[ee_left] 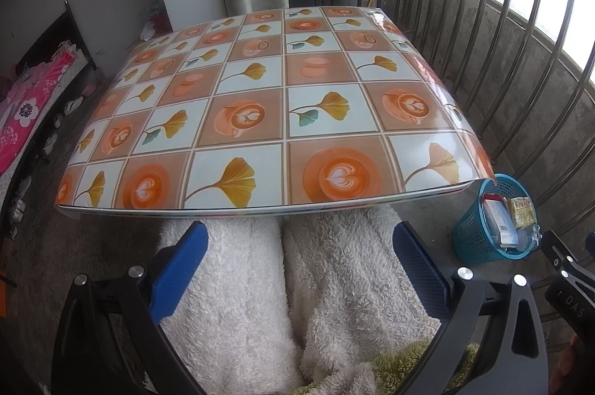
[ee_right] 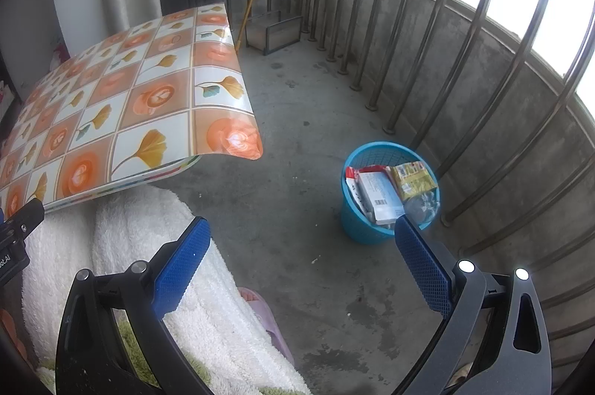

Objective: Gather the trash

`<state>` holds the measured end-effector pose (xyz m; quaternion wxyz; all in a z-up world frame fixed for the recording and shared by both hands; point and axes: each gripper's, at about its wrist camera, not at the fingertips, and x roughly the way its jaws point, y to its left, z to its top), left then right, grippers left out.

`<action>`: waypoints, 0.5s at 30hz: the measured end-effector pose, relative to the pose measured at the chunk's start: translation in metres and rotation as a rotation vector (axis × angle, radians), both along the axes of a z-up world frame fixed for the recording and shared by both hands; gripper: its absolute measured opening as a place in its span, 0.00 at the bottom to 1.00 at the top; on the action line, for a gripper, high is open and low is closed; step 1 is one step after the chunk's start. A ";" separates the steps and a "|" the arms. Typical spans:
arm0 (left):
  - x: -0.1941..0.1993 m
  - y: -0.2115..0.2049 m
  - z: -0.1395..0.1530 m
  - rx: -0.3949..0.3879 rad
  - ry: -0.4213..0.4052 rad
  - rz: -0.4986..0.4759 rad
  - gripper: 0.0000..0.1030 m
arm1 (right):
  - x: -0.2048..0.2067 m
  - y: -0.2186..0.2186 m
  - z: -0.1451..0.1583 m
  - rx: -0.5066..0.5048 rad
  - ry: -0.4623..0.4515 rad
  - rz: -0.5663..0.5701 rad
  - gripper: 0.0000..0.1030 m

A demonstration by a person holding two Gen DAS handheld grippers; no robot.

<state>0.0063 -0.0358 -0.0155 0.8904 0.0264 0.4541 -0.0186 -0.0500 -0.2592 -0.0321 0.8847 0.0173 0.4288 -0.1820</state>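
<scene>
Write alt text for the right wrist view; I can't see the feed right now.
A blue mesh basket stands on the concrete floor by metal railings, holding a white box, a yellow packet and clear plastic. The right gripper hangs open and empty above the floor, with a table in a patterned cloth at left.

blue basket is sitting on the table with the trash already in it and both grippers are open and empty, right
Not quite: the blue basket stands on the concrete floor beside the table, as the right wrist view shows. It does hold trash, and the left gripper and right gripper are open and empty.
</scene>
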 end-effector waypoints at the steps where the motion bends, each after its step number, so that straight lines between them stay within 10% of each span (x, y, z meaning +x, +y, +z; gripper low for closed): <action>1: 0.000 0.000 0.000 0.000 0.000 0.000 0.95 | 0.000 0.000 0.000 0.000 0.000 0.000 0.92; 15: 0.000 -0.001 0.000 0.002 0.000 -0.001 0.95 | 0.000 0.000 -0.001 0.002 -0.001 -0.002 0.92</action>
